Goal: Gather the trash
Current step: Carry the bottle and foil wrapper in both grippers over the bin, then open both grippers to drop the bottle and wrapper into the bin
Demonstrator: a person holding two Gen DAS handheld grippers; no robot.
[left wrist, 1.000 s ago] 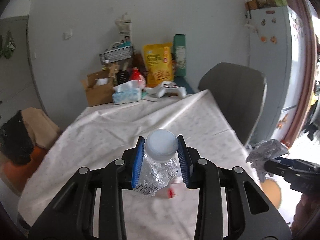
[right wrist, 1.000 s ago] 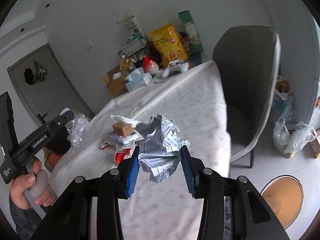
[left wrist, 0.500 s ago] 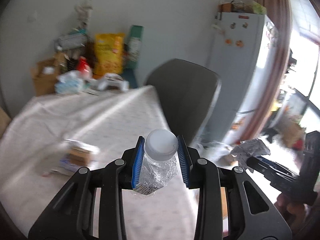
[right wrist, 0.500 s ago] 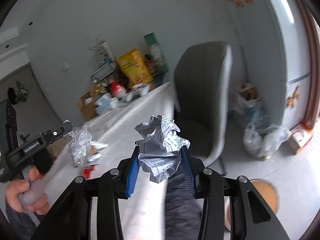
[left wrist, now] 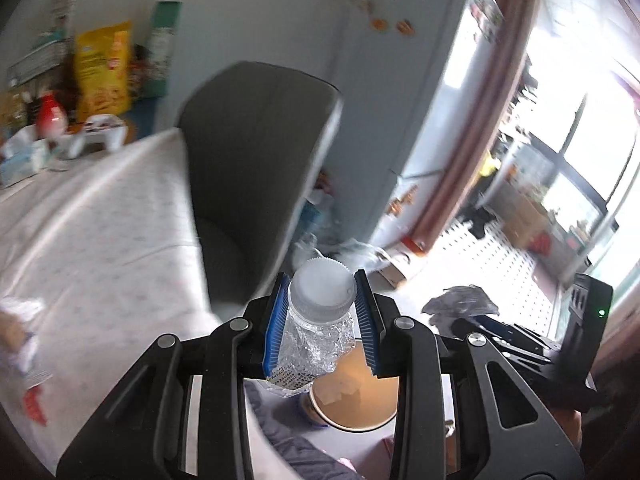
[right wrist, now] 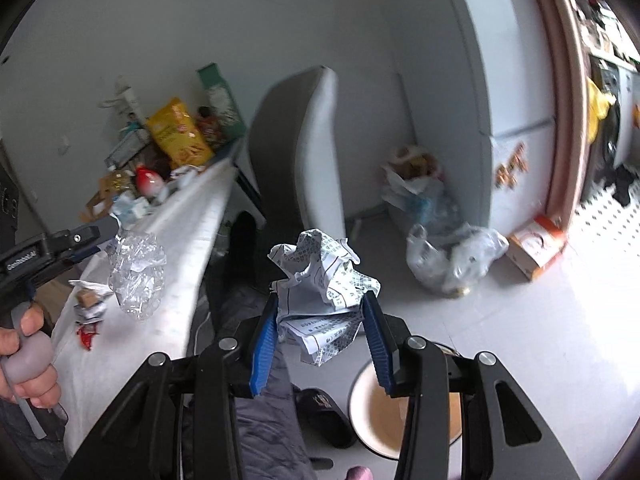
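Note:
My left gripper (left wrist: 320, 328) is shut on a crushed clear plastic bottle (left wrist: 316, 332) with a white cap, held past the table's right edge above the round tan trash bin (left wrist: 356, 404) on the floor. The bottle also shows in the right wrist view (right wrist: 136, 272). My right gripper (right wrist: 324, 344) is shut on a crumpled printed paper (right wrist: 324, 296), held above and just behind the same bin (right wrist: 400, 416). The paper also shows in the left wrist view (left wrist: 464, 304).
A white-clothed table (left wrist: 100, 220) lies to the left, with leftover scraps (right wrist: 88, 308) on it and groceries (right wrist: 176, 136) at its far end. A grey chair (left wrist: 248, 152) stands beside it. Plastic bags (right wrist: 452, 252) and a fridge (left wrist: 408, 80) are beyond.
Both grippers swung right, away from the table and toward the floor. The trash bin has come into view under them. Both keep their hold.

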